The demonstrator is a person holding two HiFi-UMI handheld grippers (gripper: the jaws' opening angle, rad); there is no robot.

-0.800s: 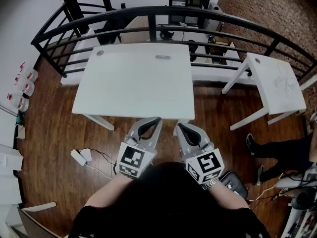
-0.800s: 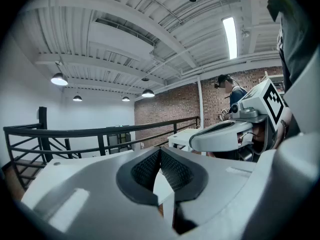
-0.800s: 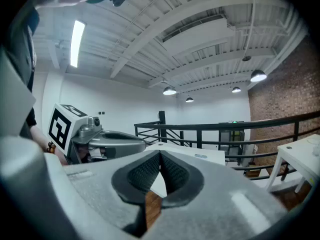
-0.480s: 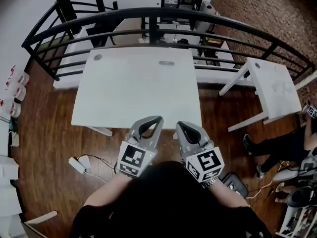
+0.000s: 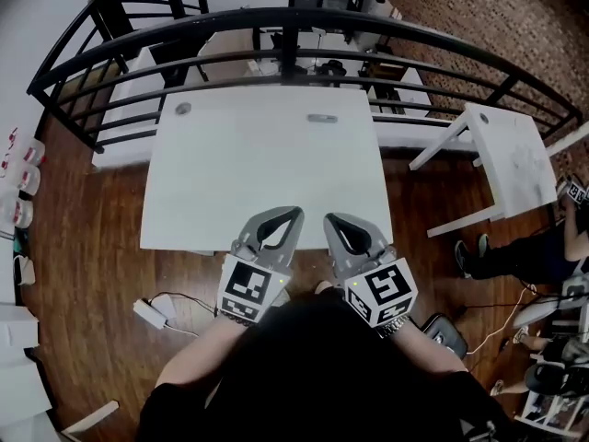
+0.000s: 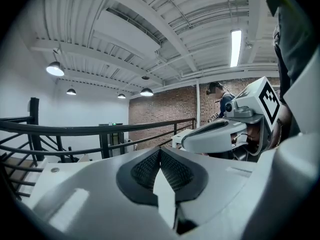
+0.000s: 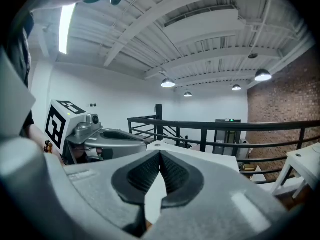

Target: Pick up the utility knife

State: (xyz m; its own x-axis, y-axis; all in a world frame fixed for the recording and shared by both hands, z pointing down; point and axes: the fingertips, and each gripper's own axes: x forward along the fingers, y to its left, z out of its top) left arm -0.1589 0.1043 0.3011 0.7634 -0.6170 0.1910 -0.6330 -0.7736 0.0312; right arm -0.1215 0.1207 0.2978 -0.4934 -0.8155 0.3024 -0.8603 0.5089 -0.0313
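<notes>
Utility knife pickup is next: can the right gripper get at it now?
Likely yes, once it reaches forward: the right gripper, shut, sits at the white table's near edge, the utility knife by the far edge, only bare tabletop between.

The white table [image 5: 258,182] carries a small grey utility knife [image 5: 320,117] by its far edge at one o'clock, and a round disc [image 5: 182,109] at eleven o'clock.

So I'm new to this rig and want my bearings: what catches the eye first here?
The left gripper and right gripper, both shut and empty, hover side by side at the near edge of the white table. A small grey oblong, probably the utility knife, lies near its far edge, by the black railing.
</notes>
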